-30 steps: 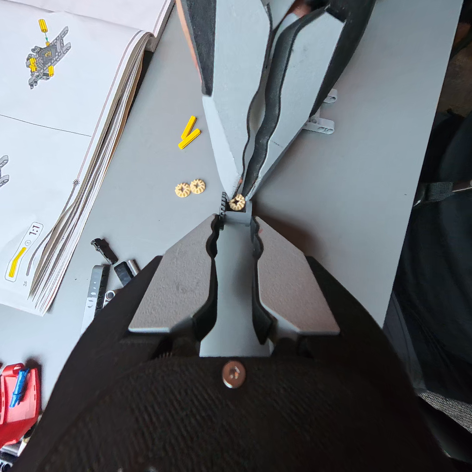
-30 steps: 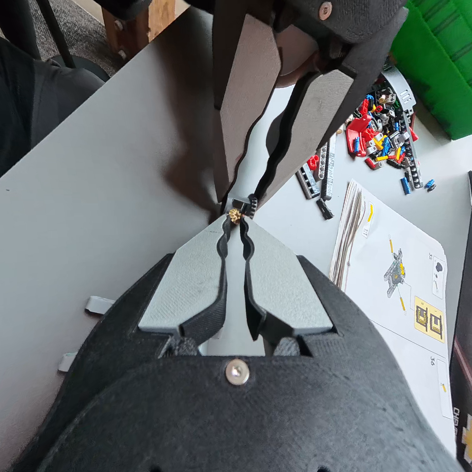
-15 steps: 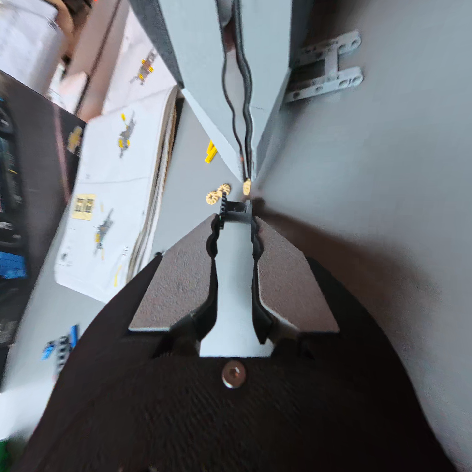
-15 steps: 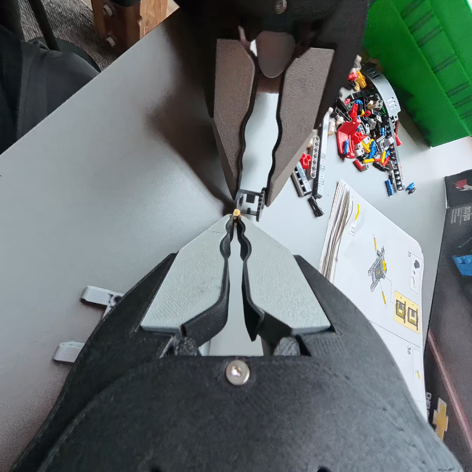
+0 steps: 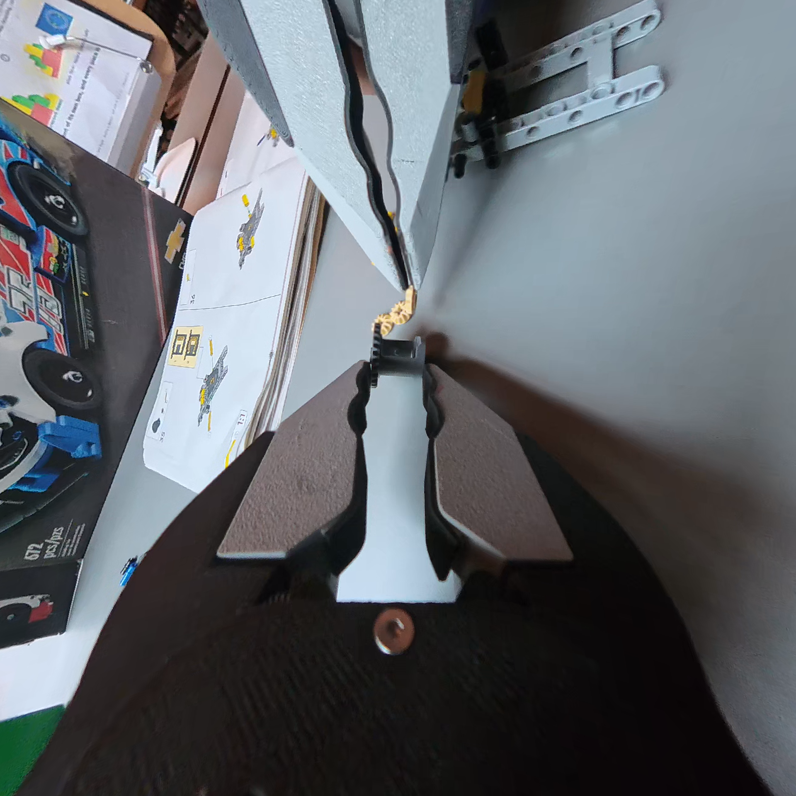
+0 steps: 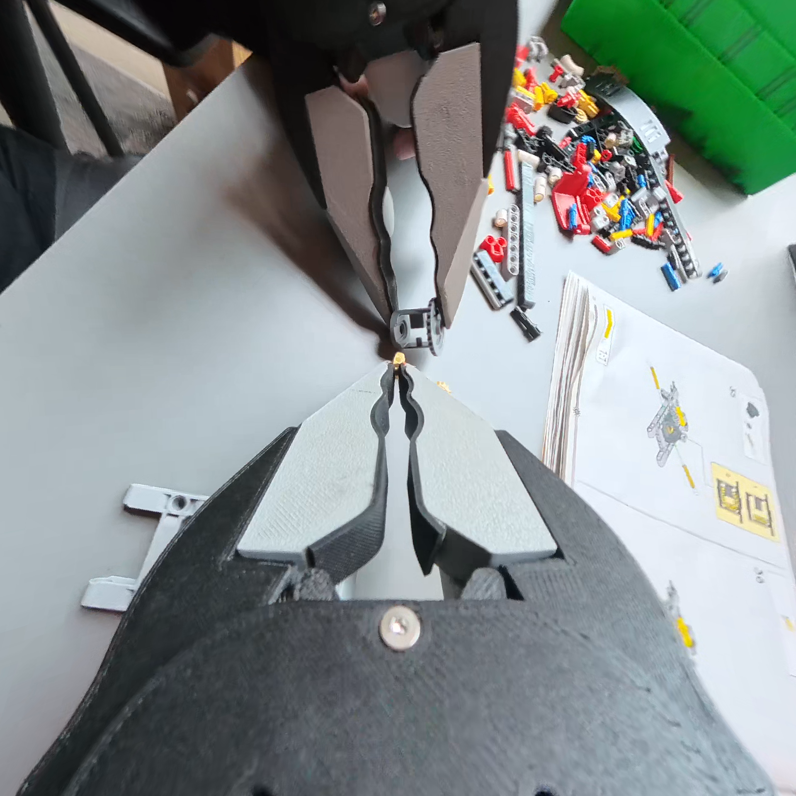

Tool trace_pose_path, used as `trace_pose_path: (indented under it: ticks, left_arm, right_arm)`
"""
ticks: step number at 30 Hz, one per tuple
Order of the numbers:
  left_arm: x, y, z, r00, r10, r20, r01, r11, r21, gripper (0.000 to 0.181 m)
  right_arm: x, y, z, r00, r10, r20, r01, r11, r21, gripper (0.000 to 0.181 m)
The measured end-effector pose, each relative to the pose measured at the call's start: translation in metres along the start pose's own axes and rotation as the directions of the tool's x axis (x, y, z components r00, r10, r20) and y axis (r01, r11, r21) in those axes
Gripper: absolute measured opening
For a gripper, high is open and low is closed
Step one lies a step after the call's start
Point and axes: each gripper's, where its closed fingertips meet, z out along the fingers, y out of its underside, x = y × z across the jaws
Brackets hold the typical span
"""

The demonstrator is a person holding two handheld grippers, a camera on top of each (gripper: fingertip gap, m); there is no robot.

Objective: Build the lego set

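gear (image 6: pixel 399 358) pulled off housing (image 6: pixel 414 328) | right fingers (image 6: pixel 390 377) pinch gear | left fingers (image 5: pixel 433 379) clamp housing

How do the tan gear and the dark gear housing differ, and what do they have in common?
The tan gear is tiny and pale gold; the dark gear housing is clearly bigger, grey-black, with a toothed ring at one end. The right gripper pinches the gear with jaws nearly closed; the left gripper holds the housing with jaws wider apart. Both are held above the table, a small gap between them.
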Motion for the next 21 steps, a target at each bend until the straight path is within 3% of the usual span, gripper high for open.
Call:
trace_pose_path:
  ticks: [11, 21]
  left_arm:
    - [-0.007, 0.004, 0.002, 0.999, -0.027, 0.033, 0.028, 0.999, -0.026, 0.022]
    - [-0.016, 0.003, -0.001, 0.992, -0.119, 0.038, 0.119, 0.993, -0.002, 0.022]
  right_arm:
    - [0.031, 0.01, -0.005, 0.977, 0.208, -0.046, -0.202, 0.973, 0.108, 0.0]
    - [0.034, 0.008, -0.006, 0.971, 0.235, -0.046, -0.227, 0.965, 0.132, 0.0]
